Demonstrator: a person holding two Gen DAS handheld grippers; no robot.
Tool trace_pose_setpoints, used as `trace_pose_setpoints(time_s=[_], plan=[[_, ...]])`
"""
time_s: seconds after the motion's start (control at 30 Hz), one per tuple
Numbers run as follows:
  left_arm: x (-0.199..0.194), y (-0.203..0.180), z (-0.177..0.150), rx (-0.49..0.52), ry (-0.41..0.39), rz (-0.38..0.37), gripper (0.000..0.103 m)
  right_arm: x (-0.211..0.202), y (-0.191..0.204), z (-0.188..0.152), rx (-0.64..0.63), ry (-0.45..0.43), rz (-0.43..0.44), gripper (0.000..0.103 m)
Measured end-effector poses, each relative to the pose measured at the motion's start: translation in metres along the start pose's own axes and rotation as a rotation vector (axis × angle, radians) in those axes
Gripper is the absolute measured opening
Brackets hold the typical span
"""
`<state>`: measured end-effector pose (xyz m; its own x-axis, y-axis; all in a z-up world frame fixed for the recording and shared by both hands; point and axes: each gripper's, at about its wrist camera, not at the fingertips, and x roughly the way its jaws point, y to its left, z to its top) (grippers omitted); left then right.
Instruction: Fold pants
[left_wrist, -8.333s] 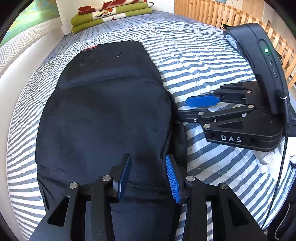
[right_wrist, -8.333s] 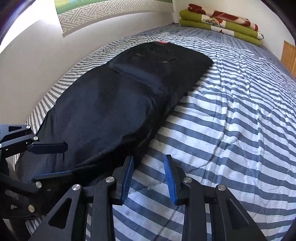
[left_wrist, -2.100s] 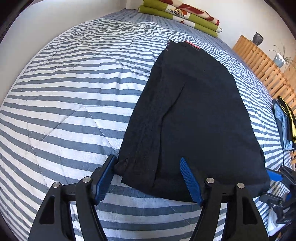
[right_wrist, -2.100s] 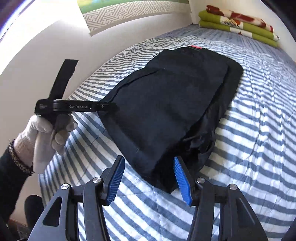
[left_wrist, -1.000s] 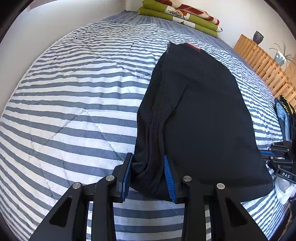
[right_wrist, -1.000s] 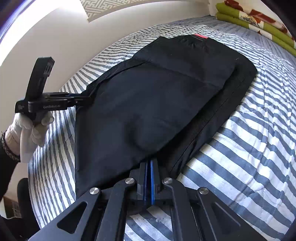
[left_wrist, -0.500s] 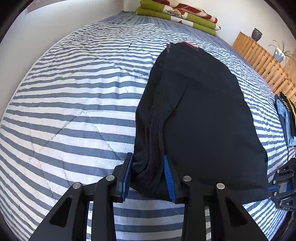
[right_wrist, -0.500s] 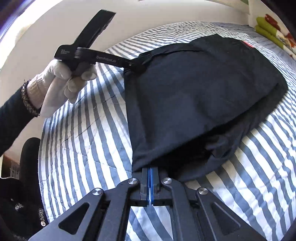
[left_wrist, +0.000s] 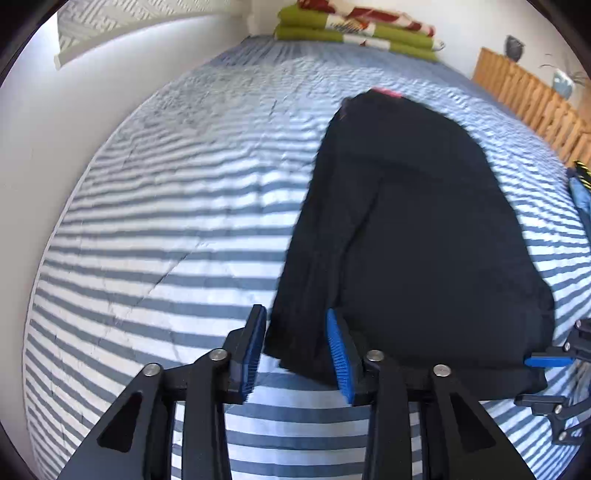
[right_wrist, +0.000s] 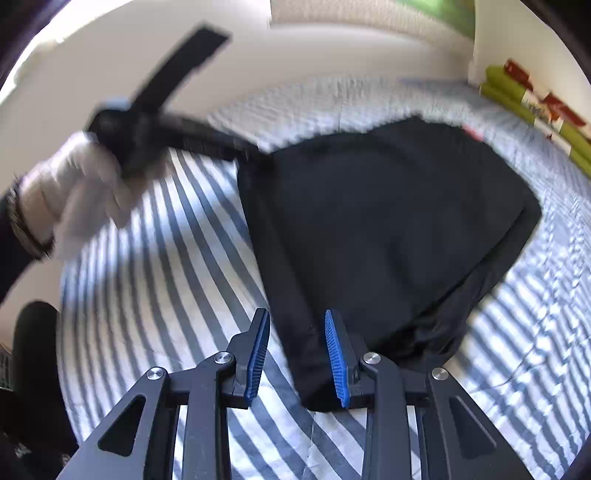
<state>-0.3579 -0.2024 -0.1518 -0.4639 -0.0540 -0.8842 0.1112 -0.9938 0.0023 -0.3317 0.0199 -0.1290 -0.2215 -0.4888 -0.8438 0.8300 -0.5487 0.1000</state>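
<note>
Both grippers are letting go here. The black pants (left_wrist: 424, 236) lie folded in a compact slab on the striped bed (left_wrist: 166, 221), filling the centre and right of the left wrist view, waistband tag up toward the top of the frame. The left gripper (left_wrist: 295, 347) sits at the bottom centre, straddling the near left corner of the fold; its jaws are opening, the cloth between them but the pads no longer pinching it. In the right wrist view the right gripper (right_wrist: 297, 354) does the same at the other near corner, jaws opening with the dark edge lying loose in the gap. That pairing makes sense: one corner each keeps the folded edge square as it is laid down. The gloved hand (right_wrist: 81, 192) shows blurred at the upper left.
</note>
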Motion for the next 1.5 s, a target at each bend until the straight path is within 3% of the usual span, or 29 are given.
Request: trace_pose_setpoints(time_s=[0.13,0.2,0.27,0.4,0.47,0.57,0.67,0.8,0.97,1.1,1.17,1.33,1.5], plan=[[-0.023,0.010,-0.007,-0.013,-0.047,0.008,0.045,-0.011,0.005,-0.008,-0.046,0.025,-0.047,0.033],[-0.033,0.011,-0.011,-0.009,-0.052,-0.001,0.045,-0.028,0.014,-0.009,-0.089,-0.026,-0.047,0.054],[-0.040,0.011,-0.014,-0.007,-0.047,-0.022,0.045,-0.029,0.028,-0.006,-0.167,-0.049,-0.100,0.062],[-0.051,0.005,-0.020,0.021,-0.047,-0.037,0.045,-0.001,0.050,0.003,-0.269,0.002,-0.166,0.062],[-0.054,0.006,-0.023,0.006,-0.041,-0.062,0.045,0.016,0.059,0.004,-0.338,0.035,-0.267,0.061],[-0.054,0.008,-0.034,-0.052,-0.001,-0.162,0.045,0.030,0.064,0.011,-0.378,0.039,-0.319,0.059],[-0.049,-0.001,-0.043,-0.073,0.032,-0.211,0.046,0.034,0.061,0.016,-0.374,0.076,-0.346,0.022],[-0.037,-0.008,-0.045,-0.178,0.049,-0.311,0.055,0.024,0.060,0.015,-0.362,0.050,-0.340,0.007],[-0.012,0.001,-0.031,-0.347,0.071,-0.325,0.060,0.010,0.055,0.013,-0.335,0.006,-0.332,0.005],[-0.001,0.007,-0.030,-0.428,0.075,-0.298,0.028,0.011,0.057,0.013,-0.337,-0.007,-0.337,0.004],[-0.007,0.006,-0.032,-0.419,0.054,-0.290,0.021,0.011,0.058,0.012,-0.340,-0.012,-0.343,0.004],[-0.043,-0.009,-0.045,-0.344,0.008,-0.259,0.015,-0.008,0.071,0.004,-0.330,-0.031,-0.334,0.004],[-0.100,-0.035,-0.083,-0.269,-0.016,-0.228,0.011,-0.035,0.092,-0.016,-0.344,-0.032,-0.313,0.004]])
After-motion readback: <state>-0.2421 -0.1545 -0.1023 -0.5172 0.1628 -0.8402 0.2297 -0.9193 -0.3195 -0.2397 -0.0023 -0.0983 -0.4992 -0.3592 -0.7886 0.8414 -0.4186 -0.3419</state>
